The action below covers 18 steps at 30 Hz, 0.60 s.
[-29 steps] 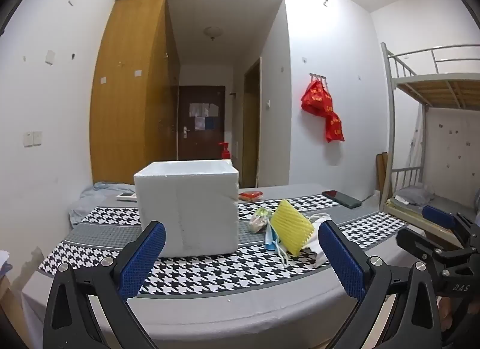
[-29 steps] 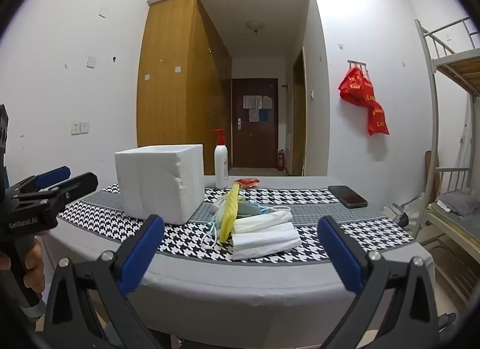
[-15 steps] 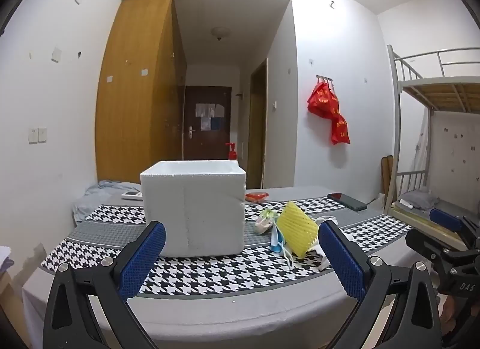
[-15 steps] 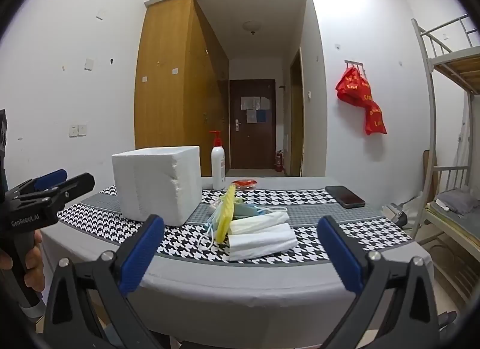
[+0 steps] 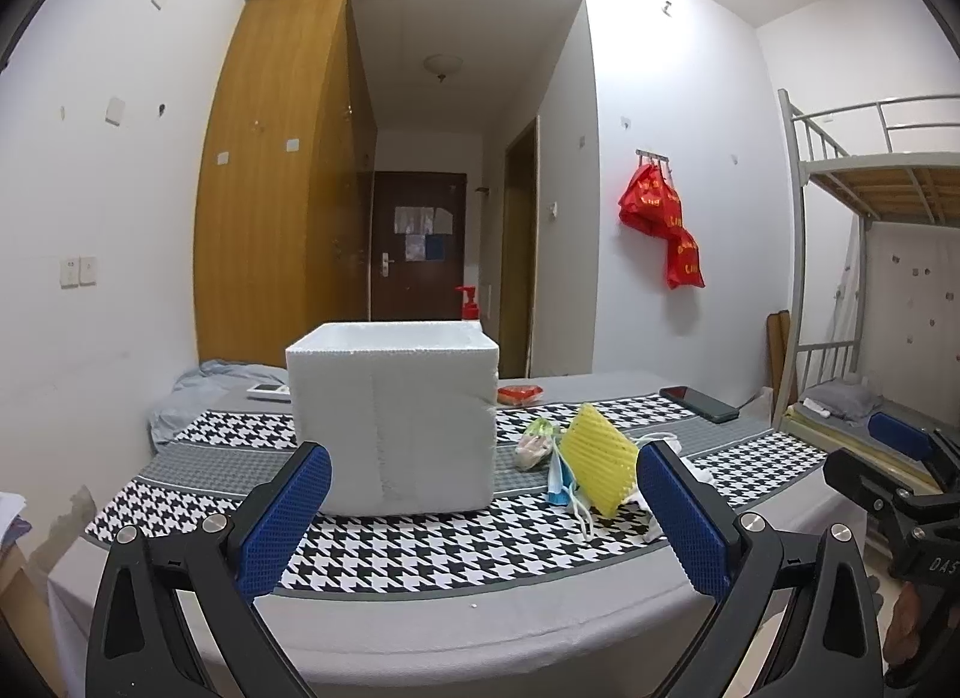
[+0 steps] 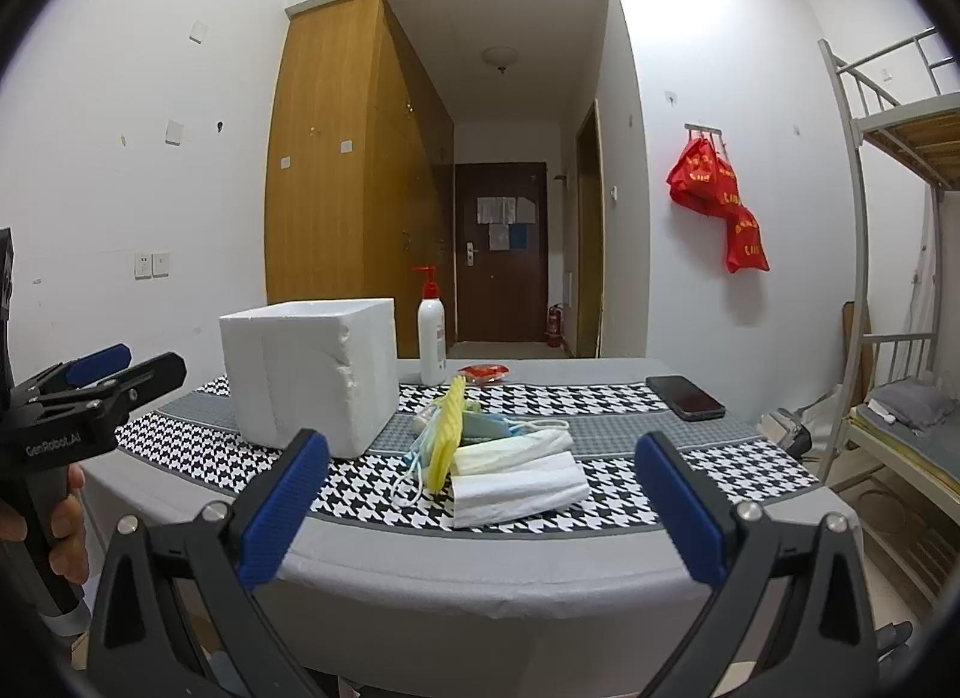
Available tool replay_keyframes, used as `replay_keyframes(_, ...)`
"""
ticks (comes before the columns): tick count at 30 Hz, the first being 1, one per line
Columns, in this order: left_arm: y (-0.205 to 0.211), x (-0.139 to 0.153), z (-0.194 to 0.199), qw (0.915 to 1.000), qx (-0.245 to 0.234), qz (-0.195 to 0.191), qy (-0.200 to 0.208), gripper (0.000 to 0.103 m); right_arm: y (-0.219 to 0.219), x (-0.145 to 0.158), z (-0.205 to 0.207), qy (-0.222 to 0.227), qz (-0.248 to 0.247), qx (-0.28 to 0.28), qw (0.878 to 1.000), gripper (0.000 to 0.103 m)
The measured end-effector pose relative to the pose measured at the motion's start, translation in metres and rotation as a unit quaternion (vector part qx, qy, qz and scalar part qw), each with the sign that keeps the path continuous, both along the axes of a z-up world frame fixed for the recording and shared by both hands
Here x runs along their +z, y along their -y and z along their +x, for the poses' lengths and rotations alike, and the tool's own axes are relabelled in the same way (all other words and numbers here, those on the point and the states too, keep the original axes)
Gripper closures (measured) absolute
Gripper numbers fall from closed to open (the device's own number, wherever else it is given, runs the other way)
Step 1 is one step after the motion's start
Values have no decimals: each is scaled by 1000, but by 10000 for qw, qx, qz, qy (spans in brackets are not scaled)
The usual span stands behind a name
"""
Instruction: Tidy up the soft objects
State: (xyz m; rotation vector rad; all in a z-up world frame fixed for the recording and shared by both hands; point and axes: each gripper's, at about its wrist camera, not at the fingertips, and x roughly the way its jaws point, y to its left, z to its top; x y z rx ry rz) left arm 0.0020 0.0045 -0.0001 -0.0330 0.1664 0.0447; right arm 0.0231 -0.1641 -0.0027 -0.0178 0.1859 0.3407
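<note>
- Hovering off the near table edge: left gripper and right gripper, both spread wide, gripping nothing.
- Sitting in a heap on the houndstooth cloth, just right of the foam box: yellow mesh sleeve, blue masks, folded white tissue, small plastic wrapper.
- Leaning against the masks, tilted on edge: the sleeve; lying nearest the edge: the tissue.
- Trailing loose toward the near side: white ear loops.
- Standing open-topped, left of the heap: the box, likely the target for the soft things.
- Standing behind the box: pump bottle; lying far right, well apart from the heap: phone.
- Risking a tangled pick: closing on a mask probably dragging a loop, and with it the sleeve or wrapper.
- Risking a crushed or unfolded tissue: pinching only the top layer, leaving the rest behind.
- Risking a knocked box: light foam likely sliding or tipping if bumped while dropping things in.
- Risking cloth bunching: closing too low, catching fabric along with the item.
- Risking a clash between grippers: both aiming at the same small heap.
</note>
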Motion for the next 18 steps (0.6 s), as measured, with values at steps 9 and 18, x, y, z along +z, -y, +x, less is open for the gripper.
replay_keyframes(9,0,2,-1,10000,42,49,14,1,0,0,1,1,-2,15,10000,0)
replay_keyframes(18,-4,3,0,9999,130,-40,60,1,1,-1,1,-14,22,-21,10000,0)
